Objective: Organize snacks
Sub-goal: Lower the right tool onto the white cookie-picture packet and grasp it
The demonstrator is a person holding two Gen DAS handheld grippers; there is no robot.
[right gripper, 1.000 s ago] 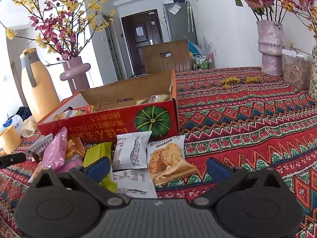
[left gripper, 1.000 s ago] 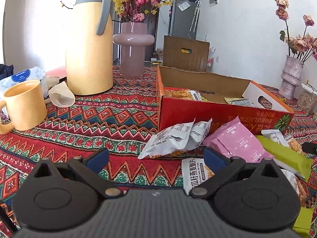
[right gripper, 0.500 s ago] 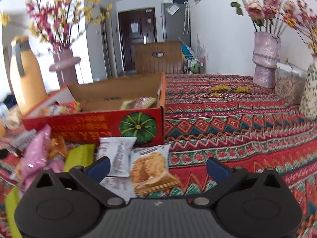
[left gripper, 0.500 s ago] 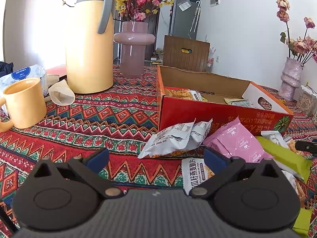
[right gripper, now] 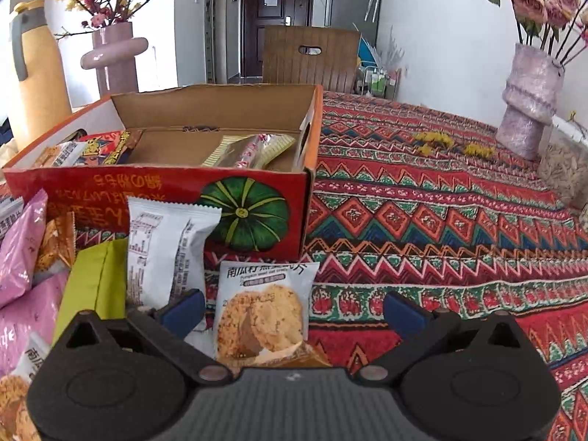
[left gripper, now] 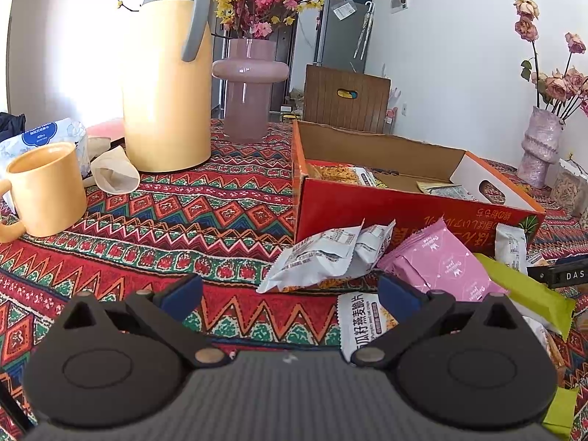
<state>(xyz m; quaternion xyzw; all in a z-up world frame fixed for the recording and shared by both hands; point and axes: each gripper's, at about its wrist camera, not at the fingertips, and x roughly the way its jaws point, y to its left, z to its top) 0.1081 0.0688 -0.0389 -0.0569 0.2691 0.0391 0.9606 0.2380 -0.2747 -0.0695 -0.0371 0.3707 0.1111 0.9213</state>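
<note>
Both grippers gape over patterned tablecloth (right gripper: 422, 220); door (right gripper: 275, 18) behind.

Yellow mug (left gripper: 47, 187), thermos (left gripper: 167, 84), pink vase (left gripper: 250, 88)

We see the right gripper (right gripper: 294, 308) with its blue-tipped fingers (right gripper: 183, 310) spread wide, nothing between them but a biscuit packet (right gripper: 262, 312) lying flat on the patterned counter (right gripper: 441, 220). A white packet (right gripper: 165, 250) leans against the red cardboard box (right gripper: 176, 191), which holds a few snacks. Green (right gripper: 95, 283) and pink packets (right gripper: 18, 253) lie toward the counter's left edge.
</note>
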